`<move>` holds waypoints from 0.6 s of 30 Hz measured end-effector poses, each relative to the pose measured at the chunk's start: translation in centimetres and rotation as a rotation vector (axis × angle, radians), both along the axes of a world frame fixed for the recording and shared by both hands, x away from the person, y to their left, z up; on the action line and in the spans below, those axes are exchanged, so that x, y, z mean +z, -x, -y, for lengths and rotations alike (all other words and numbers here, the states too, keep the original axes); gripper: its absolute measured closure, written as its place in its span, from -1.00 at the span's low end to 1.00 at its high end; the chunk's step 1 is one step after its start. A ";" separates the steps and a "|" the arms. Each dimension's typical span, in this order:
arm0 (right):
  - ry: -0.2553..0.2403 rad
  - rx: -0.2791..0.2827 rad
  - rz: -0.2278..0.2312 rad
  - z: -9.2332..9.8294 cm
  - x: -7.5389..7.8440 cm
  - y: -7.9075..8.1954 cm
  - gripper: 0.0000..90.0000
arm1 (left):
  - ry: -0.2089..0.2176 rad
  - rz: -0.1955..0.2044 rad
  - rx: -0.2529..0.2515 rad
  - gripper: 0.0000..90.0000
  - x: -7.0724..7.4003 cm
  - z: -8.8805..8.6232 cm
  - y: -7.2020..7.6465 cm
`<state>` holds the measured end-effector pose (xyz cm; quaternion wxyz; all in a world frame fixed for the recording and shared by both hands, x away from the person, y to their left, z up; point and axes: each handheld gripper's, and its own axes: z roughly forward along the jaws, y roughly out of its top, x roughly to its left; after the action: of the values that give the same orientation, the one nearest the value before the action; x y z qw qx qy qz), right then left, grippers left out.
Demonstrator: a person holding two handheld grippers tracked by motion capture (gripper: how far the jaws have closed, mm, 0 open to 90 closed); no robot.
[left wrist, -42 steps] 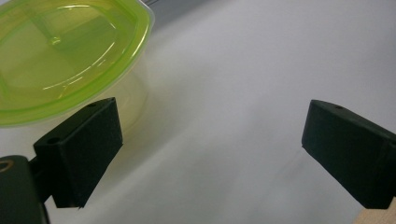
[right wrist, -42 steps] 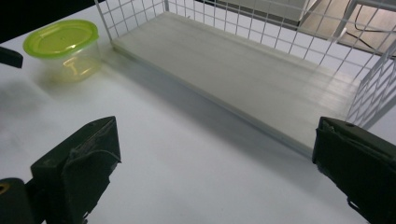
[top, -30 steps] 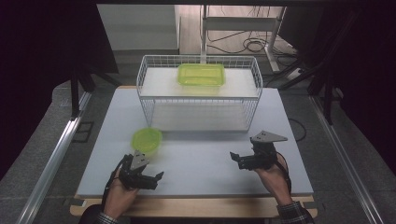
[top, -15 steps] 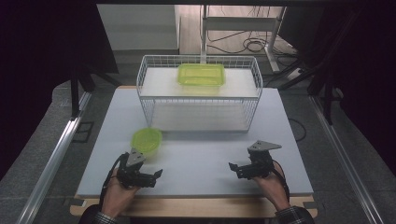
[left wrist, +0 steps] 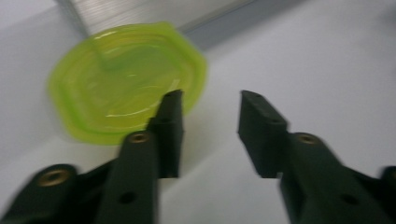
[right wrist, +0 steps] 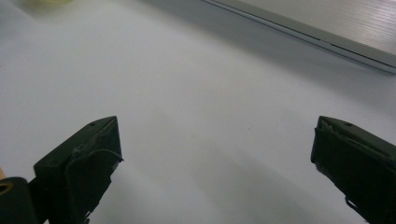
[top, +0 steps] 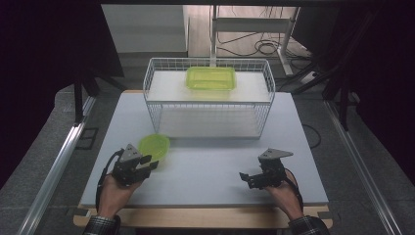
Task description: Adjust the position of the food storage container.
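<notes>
The round green lid (top: 154, 147) lies flat on the white table (top: 205, 166), just ahead of the left gripper (top: 147, 164), whose jaws have just been closing, nothing between them; being round, it has no long axis. The right gripper (top: 247, 177) sits well apart, jaws wide on nothing. One lid, one green tub (top: 211, 78) on one wire rack (top: 208, 105)

White wire basket (top: 210, 105) standing on the grey tabletop (top: 205, 171), well beyond the fingers of both hands and between them in line. On the basket's upper shelf rests a rectangular yellow-green container (top: 211, 78), flat and upright, toward the far side from the fingers. Past the tabletop's far edge: a metal frame (top: 244, 24) and loose cables (top: 266, 47) on the floor (top: 161, 61). An aluminium rail (top: 54, 171) runs outside the left-hand fingers.
</notes>
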<state>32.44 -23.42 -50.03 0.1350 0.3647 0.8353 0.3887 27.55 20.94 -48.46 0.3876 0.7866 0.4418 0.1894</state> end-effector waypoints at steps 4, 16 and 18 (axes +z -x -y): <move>-0.003 -0.004 0.002 0.2 0.0 -0.1 -0.96 | -0.009 -0.017 0.046 0.90 0.1 -1.7 -1.2; 0.002 -0.001 0.000 0.2 -0.1 -0.2 -0.94 | -0.019 0.003 0.169 1.00 0.0 -6.0 -4.8; 0.002 -0.001 -0.003 0.2 -0.2 -0.2 -0.94 | -0.006 0.002 0.181 1.00 -0.5 -6.3 -5.3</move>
<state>32.68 -23.65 -50.22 0.1341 0.3657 0.8356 0.3874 32.89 27.28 -48.93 0.3668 0.7444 0.5103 0.2258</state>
